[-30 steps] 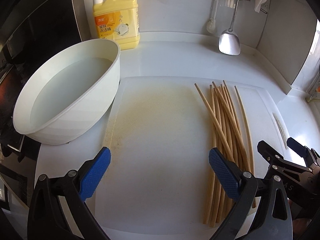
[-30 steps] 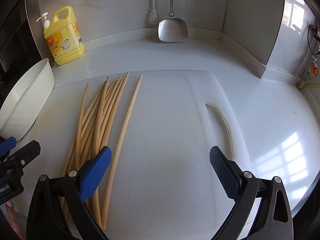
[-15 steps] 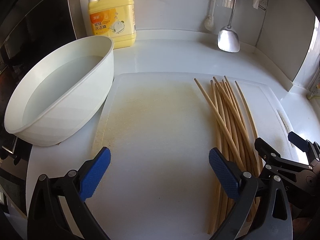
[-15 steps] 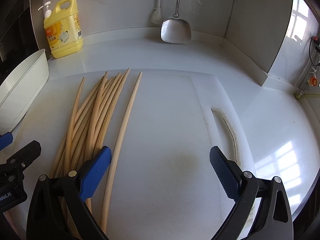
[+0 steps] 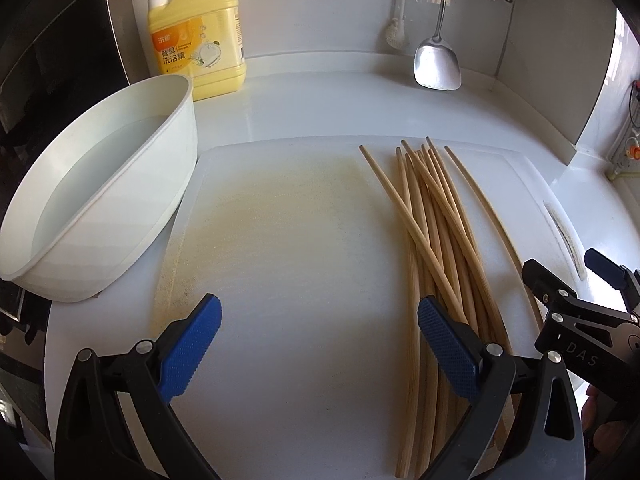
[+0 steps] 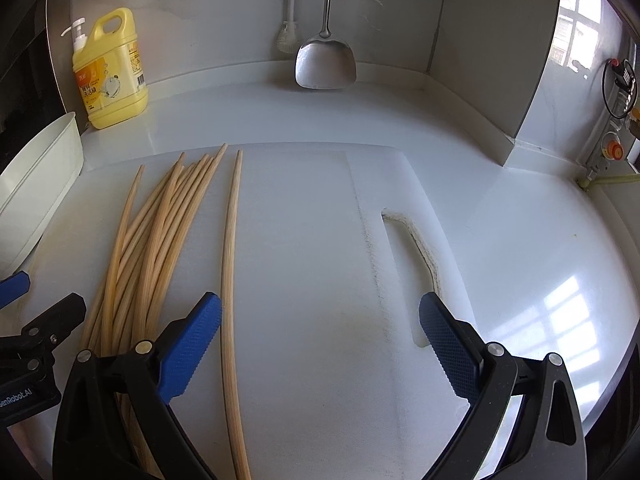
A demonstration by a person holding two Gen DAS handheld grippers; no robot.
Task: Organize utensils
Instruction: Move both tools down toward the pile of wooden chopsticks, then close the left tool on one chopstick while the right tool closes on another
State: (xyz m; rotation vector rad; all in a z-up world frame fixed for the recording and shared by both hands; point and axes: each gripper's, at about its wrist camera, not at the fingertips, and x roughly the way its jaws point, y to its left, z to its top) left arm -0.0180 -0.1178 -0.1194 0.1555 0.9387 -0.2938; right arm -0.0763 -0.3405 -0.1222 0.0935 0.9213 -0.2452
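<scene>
Two tools, left tool point(image 5: 320, 344) and right tool point(image 6: 320, 340), wide open, empty; chopsticks point(image 5: 436, 248) loose on cutting board point(image 5: 280, 240), one stray beside them point(image 6: 230, 280); round sticks may roll if nudged

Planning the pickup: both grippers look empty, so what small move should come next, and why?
Probably ease the open right gripper left to straddle the lone chopstick. It lies apart from the bundle of chopsticks on the cutting board, beside the left finger, so it looks easiest to grasp.
</scene>
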